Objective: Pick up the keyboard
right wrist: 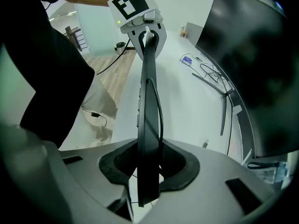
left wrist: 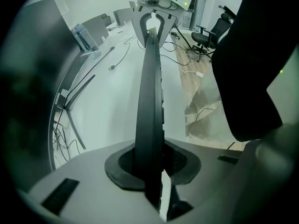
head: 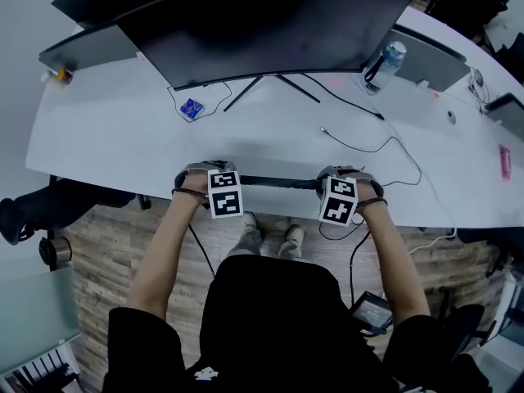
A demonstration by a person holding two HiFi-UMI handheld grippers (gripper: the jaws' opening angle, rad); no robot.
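The thin black keyboard (head: 278, 182) is held edge-on between both grippers, above the front edge of the white table (head: 115, 142). My left gripper (head: 218, 178) points down and is shut on the keyboard's left end. My right gripper (head: 334, 187) is shut on its right end. In the left gripper view the keyboard (left wrist: 149, 101) runs from my left gripper (left wrist: 150, 164) away to the right gripper (left wrist: 152, 24) at its far end. The right gripper view shows the keyboard (right wrist: 148, 115) with its cable clamped in my right gripper (right wrist: 148, 164), and the left gripper (right wrist: 145, 35) beyond.
A wide curved monitor (head: 262, 23) on a thin-legged stand fills the back of the table. A water bottle (head: 385, 62) stands at its right, a blue packet (head: 191, 109) at its left. A loose cable (head: 372, 146) lies right of centre. Wooden floor (head: 106, 244) lies below the table edge.
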